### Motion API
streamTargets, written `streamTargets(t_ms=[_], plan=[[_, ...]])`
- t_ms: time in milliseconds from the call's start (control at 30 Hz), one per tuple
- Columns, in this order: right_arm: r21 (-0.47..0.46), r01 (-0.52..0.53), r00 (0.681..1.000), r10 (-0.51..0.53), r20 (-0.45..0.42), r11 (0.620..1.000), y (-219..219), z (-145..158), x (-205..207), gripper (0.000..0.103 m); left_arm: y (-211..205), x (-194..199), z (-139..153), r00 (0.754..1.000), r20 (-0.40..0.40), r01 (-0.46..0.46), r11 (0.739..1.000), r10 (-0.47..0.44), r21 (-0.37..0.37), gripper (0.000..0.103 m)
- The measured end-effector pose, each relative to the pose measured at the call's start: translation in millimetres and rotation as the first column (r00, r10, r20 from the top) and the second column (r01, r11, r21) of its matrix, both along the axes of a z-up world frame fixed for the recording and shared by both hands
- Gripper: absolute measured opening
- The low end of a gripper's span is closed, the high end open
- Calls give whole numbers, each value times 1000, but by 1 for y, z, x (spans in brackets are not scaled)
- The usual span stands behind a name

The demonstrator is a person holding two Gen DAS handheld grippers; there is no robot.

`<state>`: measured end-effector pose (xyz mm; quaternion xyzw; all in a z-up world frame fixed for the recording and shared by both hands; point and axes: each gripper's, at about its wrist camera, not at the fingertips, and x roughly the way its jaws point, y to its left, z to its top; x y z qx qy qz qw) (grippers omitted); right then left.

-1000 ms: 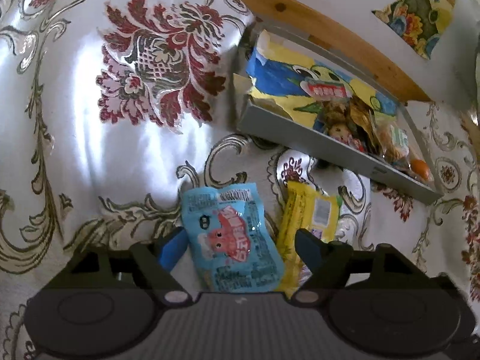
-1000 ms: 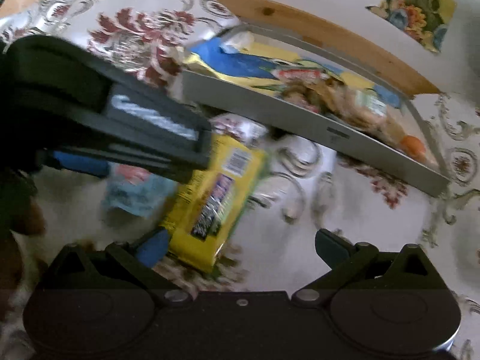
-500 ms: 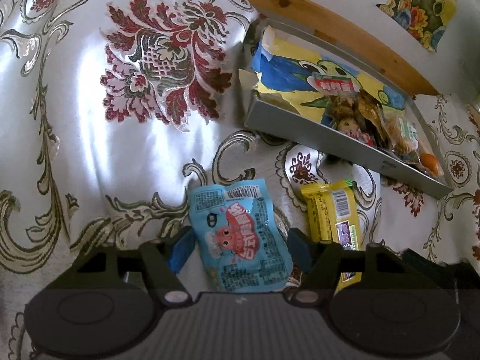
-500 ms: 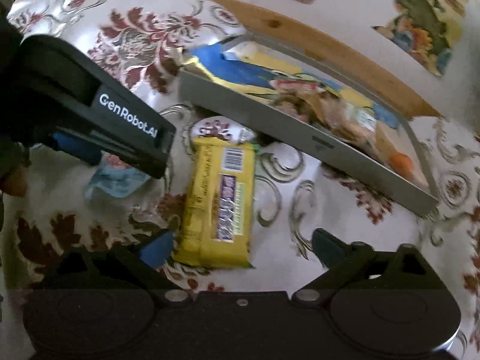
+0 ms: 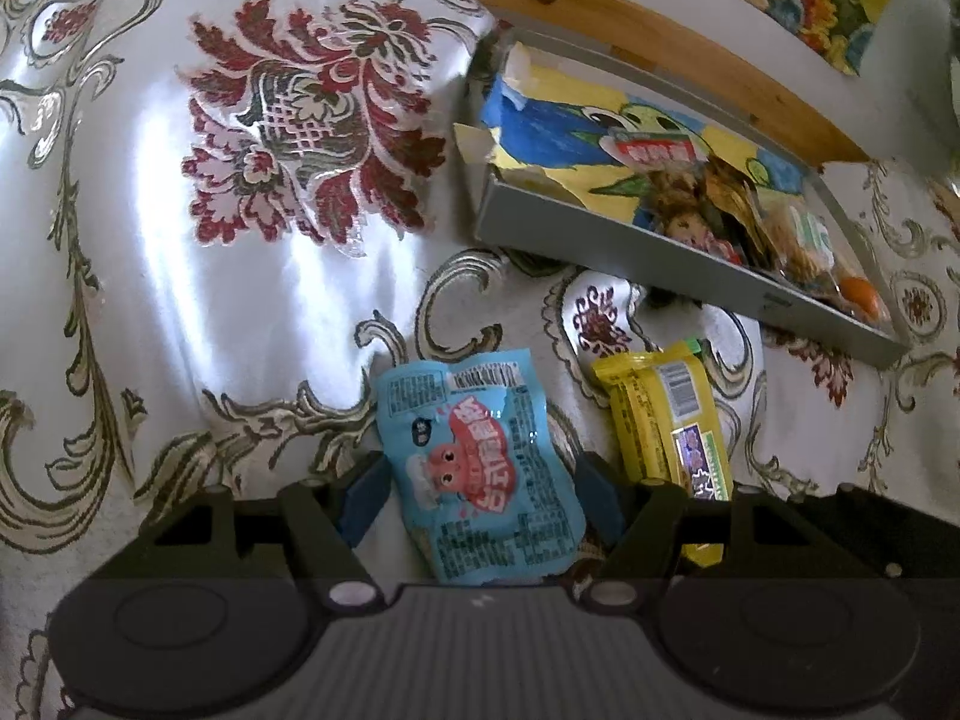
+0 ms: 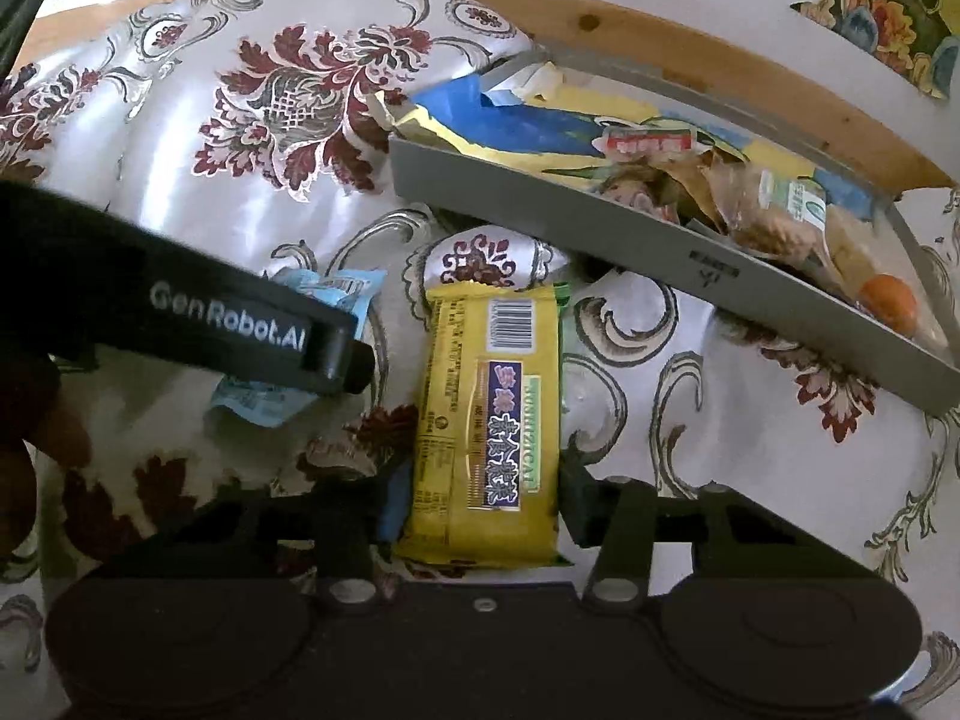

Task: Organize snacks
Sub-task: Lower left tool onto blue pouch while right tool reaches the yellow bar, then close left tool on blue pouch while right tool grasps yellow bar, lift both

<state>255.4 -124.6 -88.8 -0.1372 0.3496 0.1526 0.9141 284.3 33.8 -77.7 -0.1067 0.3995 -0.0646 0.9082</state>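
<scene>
Snacks lie side by side on the patterned tablecloth, each bracketed by one gripper. The left gripper straddles the blue pouch; its jaws stand at pouch width, one finger at either edge, and whether the pads press the film or only flank it cannot be told from the left wrist view. The right gripper straddles the lower end of the yellow bar in the same manner, jaws narrowed to bar width, contact likewise unconfirmed. The two packets lie near each other but apart, the bar at three o'clock from the pouch. The grey tray sits at one o'clock from both, well apart, already holding a blue-and-yellow bag, several small wrapped items and an orange item at its far-right end. Judged step: closing on both packets ahead of a lift toward the tray. Risks from here: slick film may slide out of the pads if closure lands on the loose edge seam and not the filled body; the pouch is soft and may buckle or fold instead of rising flat. The left gripper body lies just beside the bar, so simultaneous lifts may bring the two tools into collision. The glossy cloth may drag with a packet. The tray's near wall may catch a packet carried too low.
</scene>
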Motion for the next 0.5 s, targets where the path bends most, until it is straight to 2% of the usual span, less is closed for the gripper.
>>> streamTargets(t_ms=[167, 333, 433, 500], plan=[[16, 2, 1000, -2, -24, 1000, -11, 5, -7, 50, -2, -4, 1, 1000, -6, 1, 1000, -1, -11, 66], [-17, -28, 999, 28, -20, 999, -27, 11, -24, 50, -3, -11, 5, 1000, -14, -6, 999, 5, -34, 64], [-47, -56, 998, 56, -8, 997, -36, 14, -37, 50, -6, -18, 6, 999, -42, -3, 997, 0, -78, 64], [-67, -75, 997, 75, 2, 995, -41, 17, -45, 50, -11, -26, 6, 999, -45, -1, 997, -3, -75, 64]])
